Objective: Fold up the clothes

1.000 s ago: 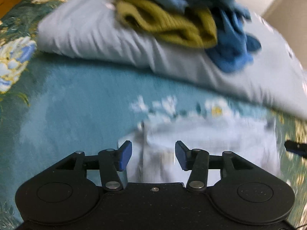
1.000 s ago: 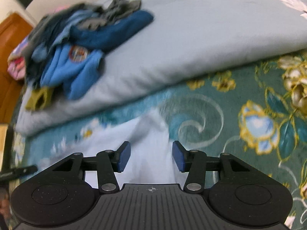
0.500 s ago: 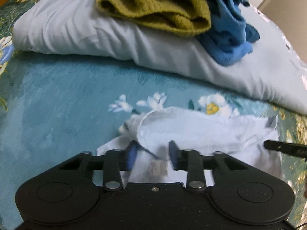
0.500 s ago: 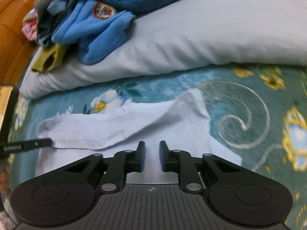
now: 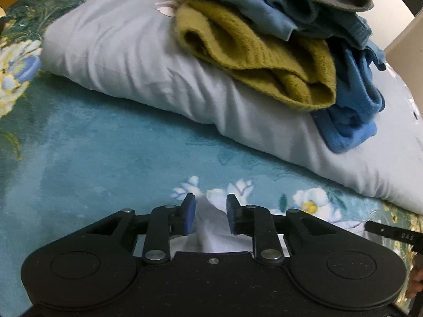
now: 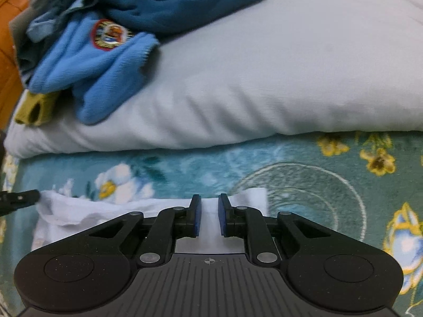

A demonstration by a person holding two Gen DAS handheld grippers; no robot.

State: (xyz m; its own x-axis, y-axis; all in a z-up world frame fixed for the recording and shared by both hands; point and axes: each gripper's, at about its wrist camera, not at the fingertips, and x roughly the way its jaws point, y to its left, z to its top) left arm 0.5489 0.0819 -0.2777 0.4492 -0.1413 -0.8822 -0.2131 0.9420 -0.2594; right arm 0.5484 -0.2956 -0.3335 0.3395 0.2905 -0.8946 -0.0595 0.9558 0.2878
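On the teal floral bed, the left gripper and right gripper, jaws just narrowed, each pinch the white garment.

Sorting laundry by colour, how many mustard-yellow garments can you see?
1: the mustard-yellow knit lies in the clothes pile on the pale grey pillow, beside the blue fleece. More may be buried underneath.

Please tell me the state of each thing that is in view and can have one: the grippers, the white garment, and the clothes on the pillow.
left gripper: closed on a bunched fold of the white garment.
right gripper: closed on the garment's edge.
white garment: crumpled, on the blanket.
pile of clothes: unfolded, heaped on the pillow.
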